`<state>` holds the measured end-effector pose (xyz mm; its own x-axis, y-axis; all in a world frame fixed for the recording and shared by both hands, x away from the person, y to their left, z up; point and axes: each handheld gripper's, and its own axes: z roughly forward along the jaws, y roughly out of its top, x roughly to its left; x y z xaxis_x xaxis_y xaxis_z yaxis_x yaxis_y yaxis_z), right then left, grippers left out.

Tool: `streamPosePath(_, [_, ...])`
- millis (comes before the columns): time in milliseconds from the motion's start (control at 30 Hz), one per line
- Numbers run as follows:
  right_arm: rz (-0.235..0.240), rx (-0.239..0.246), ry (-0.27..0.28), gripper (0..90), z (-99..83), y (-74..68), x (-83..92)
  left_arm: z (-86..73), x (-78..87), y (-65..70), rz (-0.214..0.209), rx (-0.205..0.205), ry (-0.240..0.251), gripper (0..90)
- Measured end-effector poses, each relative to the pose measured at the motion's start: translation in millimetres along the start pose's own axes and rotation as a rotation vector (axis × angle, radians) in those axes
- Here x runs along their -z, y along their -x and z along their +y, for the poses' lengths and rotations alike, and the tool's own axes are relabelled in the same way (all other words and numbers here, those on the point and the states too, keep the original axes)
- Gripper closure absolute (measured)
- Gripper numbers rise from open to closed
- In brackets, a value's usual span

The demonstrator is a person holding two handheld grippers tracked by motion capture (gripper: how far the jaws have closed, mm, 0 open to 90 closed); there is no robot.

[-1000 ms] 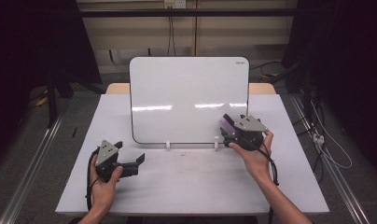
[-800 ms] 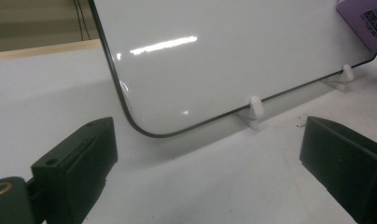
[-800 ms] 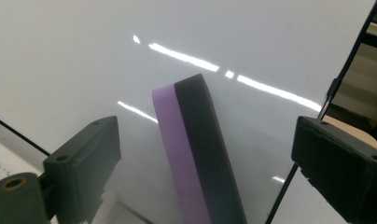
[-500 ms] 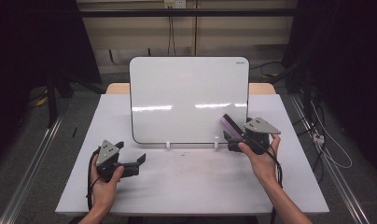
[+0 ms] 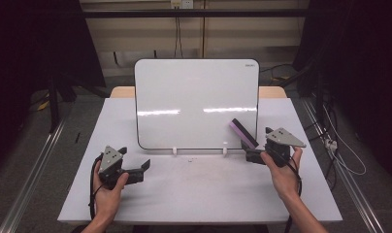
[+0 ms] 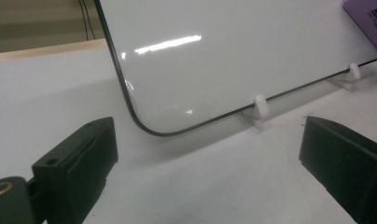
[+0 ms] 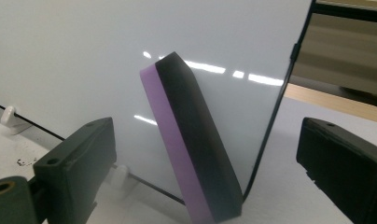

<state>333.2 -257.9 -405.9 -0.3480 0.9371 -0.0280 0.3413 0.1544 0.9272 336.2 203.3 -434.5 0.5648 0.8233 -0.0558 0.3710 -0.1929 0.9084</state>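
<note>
Right gripper (image 5: 254, 154), held level at the whiteboard's (image 5: 194, 102) lower right corner, jaws just opened and spread wide; the purple-and-black eraser (image 5: 242, 133) leans tilted against the whiteboard, between the jaws, unpinched.

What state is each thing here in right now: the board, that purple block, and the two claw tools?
Whiteboard: upright on white clips, wiped blank.
Eraser: tilted, leaning on the whiteboard near its lower right corner, between the right jaws, not gripped.
Right gripper: open; its jaws have just been opening.
Left gripper: open, nothing between its jaws, held low over the table.
</note>
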Motion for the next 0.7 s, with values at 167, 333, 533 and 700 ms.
streamPosePath(167, [-0.002, -0.016, 0.013, 3.7, -4.2, 1.5, 9.5, -0.5, 0.2, 0.1, 0.032, -0.018, -0.026, 4.6])
streamPosePath(333, [-0.009, -0.041, 0.024, 3.5, -9.1, 4.1, 18.6, 0.6, 1.5, -0.8, 0.028, -0.011, -0.014, 4.7])
streamPosePath(533, [-0.031, -0.06, 0.017, 3.5, -16.1, 11.5, 29.8, 0.4, 3.4, -0.1, 0.023, -0.008, -0.021, 4.7])
streamPosePath(700, [-0.044, -0.079, 0.005, 3.6, -25.2, 19.0, 41.1, 2.5, 6.3, 2.7, 0.021, -0.043, -0.031, 4.7])
